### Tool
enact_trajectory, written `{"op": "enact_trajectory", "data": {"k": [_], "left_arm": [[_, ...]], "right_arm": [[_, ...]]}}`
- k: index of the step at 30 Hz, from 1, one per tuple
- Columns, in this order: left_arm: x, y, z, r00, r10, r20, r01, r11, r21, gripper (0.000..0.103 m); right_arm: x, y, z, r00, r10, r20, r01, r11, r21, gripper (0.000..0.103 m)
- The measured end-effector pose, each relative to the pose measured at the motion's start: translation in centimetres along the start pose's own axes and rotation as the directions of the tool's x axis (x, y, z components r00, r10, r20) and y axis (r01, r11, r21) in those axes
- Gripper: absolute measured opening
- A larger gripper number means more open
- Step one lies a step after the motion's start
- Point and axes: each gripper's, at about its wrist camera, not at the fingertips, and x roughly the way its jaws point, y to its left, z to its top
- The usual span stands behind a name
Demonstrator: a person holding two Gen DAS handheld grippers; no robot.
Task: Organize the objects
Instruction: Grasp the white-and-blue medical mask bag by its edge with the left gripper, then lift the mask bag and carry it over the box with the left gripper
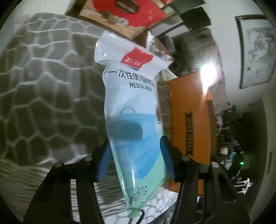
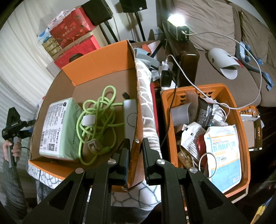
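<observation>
left gripper [image 1: 136, 158], left wrist view: closed onto a medical mask pack [image 1: 132, 110], blue pads pinching its lower half from both sides. pack hangs mid-frame in the air, touching nothing else that i can see. behind it: orange box wall [image 1: 188, 124] at right of frame, grey patterned blanket [image 1: 43, 94] filling the left, red gift box [image 1: 124, 15] along the top edge. so the pack is picked but not placed yet.

right wrist view: right gripper [image 2: 135, 151] straddles the near right wall of the cardboard box [image 2: 96, 56], one finger inside, one outside. jaws are narrow but i can't tell if they actually pinch the wall or just sit around it. left gripper shows small at the far left edge of the frame; the pack isn't visible from here.

already in the box: green tissue pack [image 2: 58, 127] lower left of the box floor, tangled green cable [image 2: 98, 124] in the middle, a slim grey device [image 2: 130, 118] along the right wall. looks like the sorted pile.

orange basket [image 2: 241, 131] right of frame is still cluttered: a second mask pack [image 2: 224, 155], a dark foil pouch [image 2: 205, 112], white cables, assorted small packets, can't id the rest.

judgement: partway, maybe under half. three items boxed, one in hand, most of the basket left to go through.
</observation>
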Motion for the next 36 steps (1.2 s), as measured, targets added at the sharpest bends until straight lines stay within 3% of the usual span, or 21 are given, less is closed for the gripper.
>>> {"op": "enact_trajectory", "data": {"k": [7, 11, 13, 16, 19, 25, 36], "left_arm": [[1.1, -0.4, 1.2, 0.989, -0.151, 0.006, 0.151, 0.987, -0.048, 0.052], [2.4, -1.4, 1.2, 0.994, -0.105, -0.028, 0.104, 0.994, -0.019, 0.052], [3.4, -2.2, 1.1, 0.997, -0.062, -0.046, 0.063, 0.998, 0.009, 0.044], [3.7, -3.0, 0.8, 0.999, -0.03, -0.045, 0.032, 0.998, 0.048, 0.02], [3.2, -3.2, 0.6, 0.998, -0.051, -0.032, 0.053, 0.998, 0.044, 0.012], [0.4, -4.1, 0.6, 0.994, -0.096, 0.052, 0.096, 0.995, 0.004, 0.009], [-4.8, -10.2, 0.7, 0.956, -0.229, 0.183, 0.22, 0.973, 0.066, 0.008]], "right_arm": [[0.0, -0.1, 0.0, 1.0, -0.001, -0.001, 0.001, 1.0, -0.001, 0.013], [0.0, -0.1, 0.0, 1.0, 0.0, 0.0, 0.0, 1.0, 0.001, 0.013], [0.0, -0.1, 0.0, 1.0, -0.001, 0.0, 0.001, 1.0, -0.001, 0.013], [0.0, -0.1, 0.0, 1.0, -0.002, -0.001, 0.002, 1.0, -0.001, 0.013], [-0.1, -0.2, 0.0, 1.0, -0.003, -0.001, 0.003, 1.0, -0.002, 0.013], [0.0, -0.1, 0.0, 1.0, -0.003, -0.001, 0.003, 1.0, -0.002, 0.013], [0.0, 0.0, 0.0, 1.0, -0.003, 0.0, 0.003, 1.0, -0.002, 0.013]]}}
